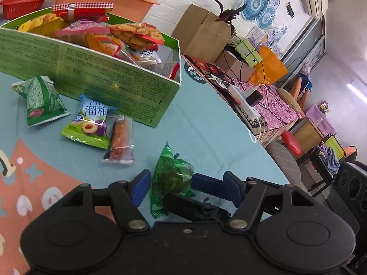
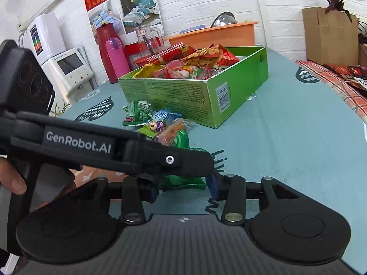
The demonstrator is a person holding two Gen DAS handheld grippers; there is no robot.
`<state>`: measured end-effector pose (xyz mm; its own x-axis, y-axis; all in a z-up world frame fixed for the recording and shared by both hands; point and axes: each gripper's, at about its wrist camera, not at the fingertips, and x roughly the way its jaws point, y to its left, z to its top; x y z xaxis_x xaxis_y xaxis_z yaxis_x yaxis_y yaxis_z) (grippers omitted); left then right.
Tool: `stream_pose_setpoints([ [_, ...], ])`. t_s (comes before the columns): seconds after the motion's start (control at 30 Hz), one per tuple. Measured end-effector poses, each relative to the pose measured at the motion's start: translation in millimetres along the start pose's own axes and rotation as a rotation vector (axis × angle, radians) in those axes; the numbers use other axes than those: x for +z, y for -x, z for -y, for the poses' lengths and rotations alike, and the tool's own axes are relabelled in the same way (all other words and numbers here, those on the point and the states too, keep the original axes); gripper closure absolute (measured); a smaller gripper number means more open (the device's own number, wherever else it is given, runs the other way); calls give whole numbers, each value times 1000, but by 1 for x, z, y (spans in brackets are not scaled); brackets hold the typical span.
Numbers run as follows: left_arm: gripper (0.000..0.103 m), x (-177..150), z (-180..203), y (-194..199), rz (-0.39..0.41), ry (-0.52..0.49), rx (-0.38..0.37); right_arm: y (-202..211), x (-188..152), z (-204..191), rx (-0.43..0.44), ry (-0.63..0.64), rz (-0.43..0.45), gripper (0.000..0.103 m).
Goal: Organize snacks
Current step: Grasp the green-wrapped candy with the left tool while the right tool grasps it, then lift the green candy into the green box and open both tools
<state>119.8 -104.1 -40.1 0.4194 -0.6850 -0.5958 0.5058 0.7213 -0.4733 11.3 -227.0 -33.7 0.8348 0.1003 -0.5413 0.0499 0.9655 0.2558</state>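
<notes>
A green cardboard box (image 1: 110, 84) full of snack packs stands on the teal tablecloth; it also shows in the right wrist view (image 2: 183, 96). A green foil snack pack (image 1: 170, 176) lies between the blue pads of my left gripper (image 1: 188, 188), whose jaws are open around it. The other gripper's blue finger (image 1: 206, 182) reaches in at the pack's right side. In the right wrist view my right gripper (image 2: 183, 190) is open, with the same green pack (image 2: 183, 181) between its fingers, partly hidden by the left gripper's black arm (image 2: 114, 151).
Three loose packs lie by the box: a green one (image 1: 40, 100), a plum candy pack (image 1: 91, 121), and a clear orange one (image 1: 120, 137). The table edge (image 1: 252, 137) runs on the right. A pink bottle (image 2: 117, 59) and red flask stand behind the box.
</notes>
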Motion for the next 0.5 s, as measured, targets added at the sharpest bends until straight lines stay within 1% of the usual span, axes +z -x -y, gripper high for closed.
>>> stream_pose_setpoints([
  [0.03,19,0,0,-1,1,2,-3,0,0,0,2,-4,4,24],
  [0.07,20,0,0,-2,3,-1,-2,0,0,0,2,-5,6,24],
  [0.1,22,0,0,-3,-1,-8,4,-1,-1,-1,0,-2,8,24],
  [0.13,31,-1,0,-4,-9,-12,5,-1,-1,-2,-1,4,10,24],
  [0.17,32,-2,-1,-2,-2,-9,8,-2,-1,-3,-11,13,12,28],
  [0.2,32,-2,-2,-2,0,3,6,-2,-1,-3,-21,27,13,31],
  [0.23,33,-2,-1,-1,0,13,5,-2,-1,-4,-33,39,15,39],
  [0.33,33,1,6,11,44,-2,4,3,1,-3,-16,2,28,44],
  [0.37,33,5,8,15,60,-10,1,6,3,-5,-9,10,46,46],
  [0.5,33,27,17,31,126,-46,-6,15,21,-12,-2,53,127,46],
])
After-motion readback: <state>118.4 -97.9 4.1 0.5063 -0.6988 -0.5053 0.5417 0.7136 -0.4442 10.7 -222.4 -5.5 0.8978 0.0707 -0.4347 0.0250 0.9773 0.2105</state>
